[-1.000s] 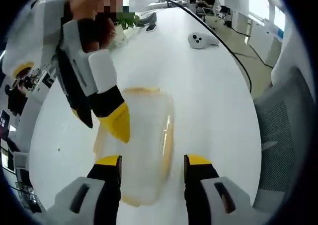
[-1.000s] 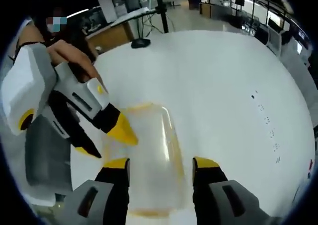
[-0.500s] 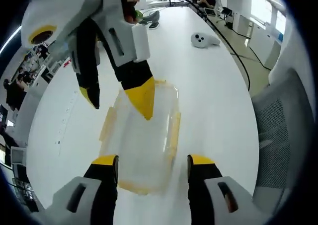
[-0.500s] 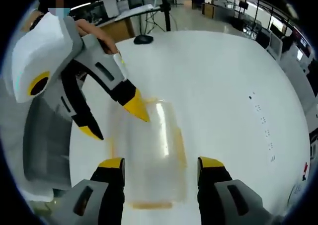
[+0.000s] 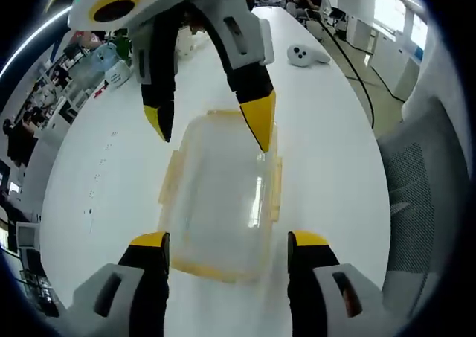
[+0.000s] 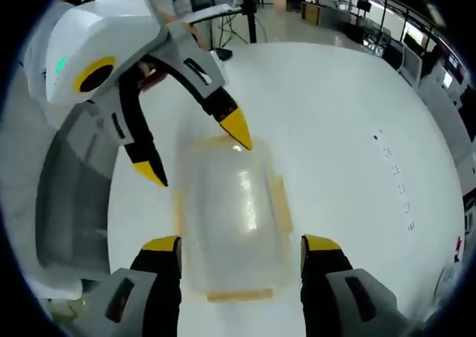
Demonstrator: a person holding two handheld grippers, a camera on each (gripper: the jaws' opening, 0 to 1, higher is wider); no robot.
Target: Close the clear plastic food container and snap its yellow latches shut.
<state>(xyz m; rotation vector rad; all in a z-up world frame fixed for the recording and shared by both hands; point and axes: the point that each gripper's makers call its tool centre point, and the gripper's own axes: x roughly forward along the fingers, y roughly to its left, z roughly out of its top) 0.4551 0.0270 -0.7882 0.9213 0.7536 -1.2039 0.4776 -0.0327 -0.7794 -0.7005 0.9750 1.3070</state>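
Observation:
A clear plastic container (image 5: 219,196) with its lid lying on top rests on the white table (image 5: 335,143). Yellow latches (image 5: 171,177) stick out from its sides and ends. My left gripper (image 5: 229,244) is open, its yellow-tipped jaws standing either side of the container's near end. Facing it, my right gripper (image 5: 210,129) hangs open over the far end, with nothing between its jaws. In the right gripper view the same container (image 6: 234,218) lies between my right gripper's (image 6: 241,244) open jaws, and my left gripper (image 6: 195,155) hovers open above the opposite end.
A white controller-like object (image 5: 301,56) and a black cable (image 5: 349,84) lie farther along the table. A grey mesh chair (image 5: 424,196) stands at the table's edge beside the container. A small dark object (image 6: 221,54) sits at the table's far side.
Both grippers have swung round to face each other squarely over the container's two ends. Both have stayed open, and the container has stayed where it was.

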